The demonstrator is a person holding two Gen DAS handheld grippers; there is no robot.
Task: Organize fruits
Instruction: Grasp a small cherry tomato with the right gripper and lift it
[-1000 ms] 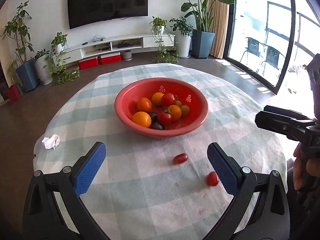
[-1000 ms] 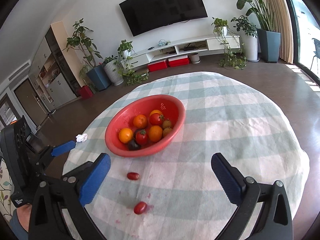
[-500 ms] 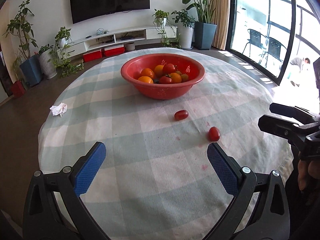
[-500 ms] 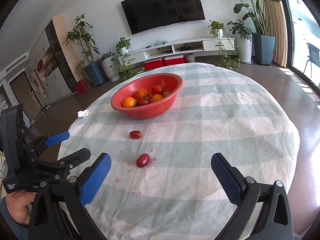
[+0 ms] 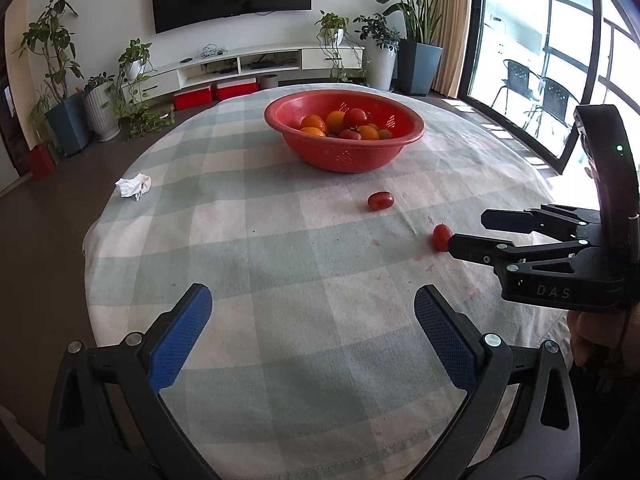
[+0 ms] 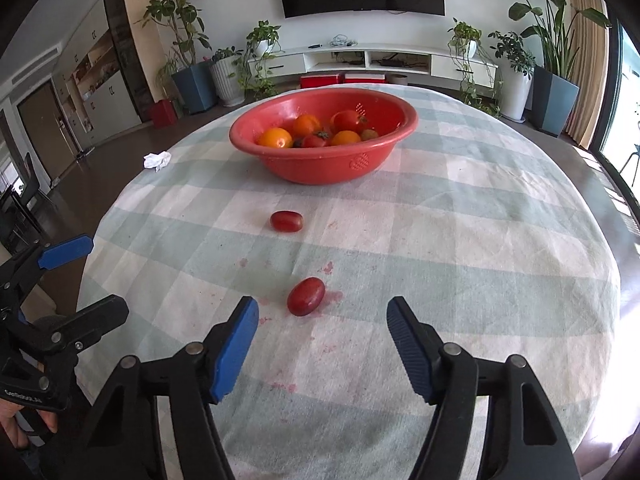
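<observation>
We are trying to pick up the near tomato (image 6: pixel 305 296) with our right gripper (image 6: pixel 322 338). It is lying on the surface (image 6: pixel 460 240), just ahead of the blue fingers (image 6: pixel 234 346). The fingers are closing now, but they are not around the tomato yet, so they are holding nothing. If they are closing too soon, they could bump the tomato and it could roll away. If they are squeezing too hard, it could squish. The other tomato (image 6: pixel 286 221) is waiting nearer the red bowl (image 6: pixel 320 168). Our left gripper (image 5: pixel 310 330) is hanging wide open over bare cloth, holding nothing.
</observation>
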